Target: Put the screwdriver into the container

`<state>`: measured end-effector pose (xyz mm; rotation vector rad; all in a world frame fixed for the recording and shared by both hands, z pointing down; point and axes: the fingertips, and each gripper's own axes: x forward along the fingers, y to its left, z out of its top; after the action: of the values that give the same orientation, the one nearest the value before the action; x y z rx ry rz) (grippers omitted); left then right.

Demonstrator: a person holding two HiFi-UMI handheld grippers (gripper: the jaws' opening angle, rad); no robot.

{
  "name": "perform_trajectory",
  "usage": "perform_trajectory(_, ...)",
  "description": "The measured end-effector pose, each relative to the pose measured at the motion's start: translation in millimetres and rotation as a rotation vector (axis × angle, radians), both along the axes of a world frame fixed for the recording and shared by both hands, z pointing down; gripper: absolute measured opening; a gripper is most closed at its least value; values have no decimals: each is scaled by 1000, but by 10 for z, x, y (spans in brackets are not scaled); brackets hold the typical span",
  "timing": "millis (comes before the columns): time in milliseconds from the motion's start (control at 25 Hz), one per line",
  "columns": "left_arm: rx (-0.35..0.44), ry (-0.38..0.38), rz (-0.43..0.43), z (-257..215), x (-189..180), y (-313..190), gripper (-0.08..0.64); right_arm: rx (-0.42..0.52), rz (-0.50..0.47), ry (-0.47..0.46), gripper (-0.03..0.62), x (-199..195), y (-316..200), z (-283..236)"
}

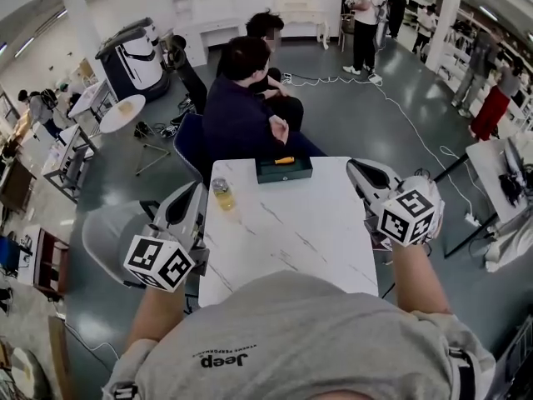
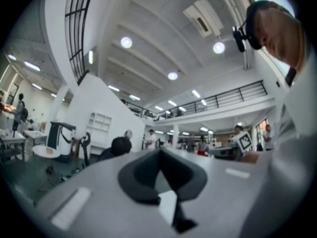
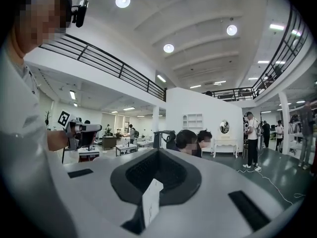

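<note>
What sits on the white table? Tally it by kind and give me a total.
Container: 1
Screwdriver: 1
Bottle: 1
Total: 3

You had the table (image 1: 291, 232) wide open between you and the container (image 1: 284, 176) at its far edge — only a bottle (image 1: 221, 194) stood near the left edge (two seated people (image 1: 241, 98) crowded just behind).

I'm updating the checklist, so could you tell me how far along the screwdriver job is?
Looks done: the screwdriver lies in the container at the far edge of the table. In hand: nothing; the left gripper and right gripper are shut and empty, beside the table. Left to do: seemingly nothing.
</note>
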<state>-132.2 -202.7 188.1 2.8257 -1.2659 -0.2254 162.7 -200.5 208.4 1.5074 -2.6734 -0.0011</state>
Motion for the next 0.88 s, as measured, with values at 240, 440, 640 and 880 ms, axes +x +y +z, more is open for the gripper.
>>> perform_trajectory(240,-31,23,10,174,-10,-104,0,-37,24,-11,9,-3,-26,203)
perform_trajectory(440,-62,27,30,298,111,-142,0,-47,40,-27,9,124,2,287)
perform_trajectory(640,-63,23,44,287,160,-166,0,-50,46,-21,9,138,-51,281)
perform_trajectory(880,-70,36,39,328,170,-214,0,-46,49,-25,9,176,-108,257)
